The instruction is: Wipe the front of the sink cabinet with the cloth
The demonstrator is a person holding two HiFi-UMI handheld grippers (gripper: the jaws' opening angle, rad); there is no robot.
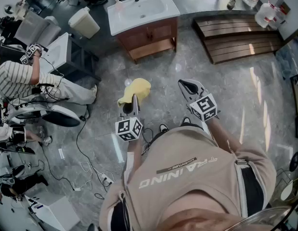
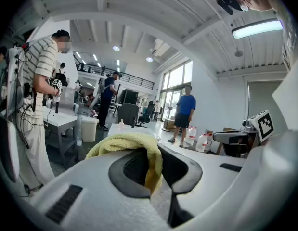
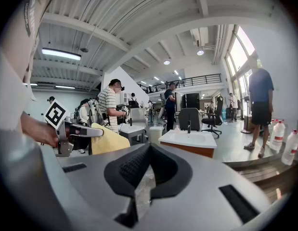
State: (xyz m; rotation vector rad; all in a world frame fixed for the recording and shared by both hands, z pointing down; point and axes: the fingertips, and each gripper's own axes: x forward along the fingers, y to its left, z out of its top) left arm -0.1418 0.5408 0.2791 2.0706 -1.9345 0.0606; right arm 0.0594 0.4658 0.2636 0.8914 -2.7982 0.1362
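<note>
The fluffy yellow cloth [image 1: 137, 89] is bunched in a lump right at the tips of the left gripper [image 1: 134, 100]. It's up in the air over the grey marbled floor [image 1: 197, 66], not on any surface. In the head view its long side runs on a slant, from low by the jaw tips up and away toward the white-topped wooden sink cabinet [image 1: 149, 35]. So the bulk of it points roughly at the cabinet front. The cabinet is well apart from both grippers, and its wood front faces back toward the person.

In the left gripper view the jaws are clamped down on the cloth. A fold hangs down between the black pads, and the rest flops over the top of the left-hand jaw.

The right gripper [image 1: 186, 85] is just beside the left one, with nothing in it. Its jaw tips are pressed together, and only a sliver of floor shows through lower down. It points the same general way, toward the cabinet, and isn't touching the cloth.
</note>
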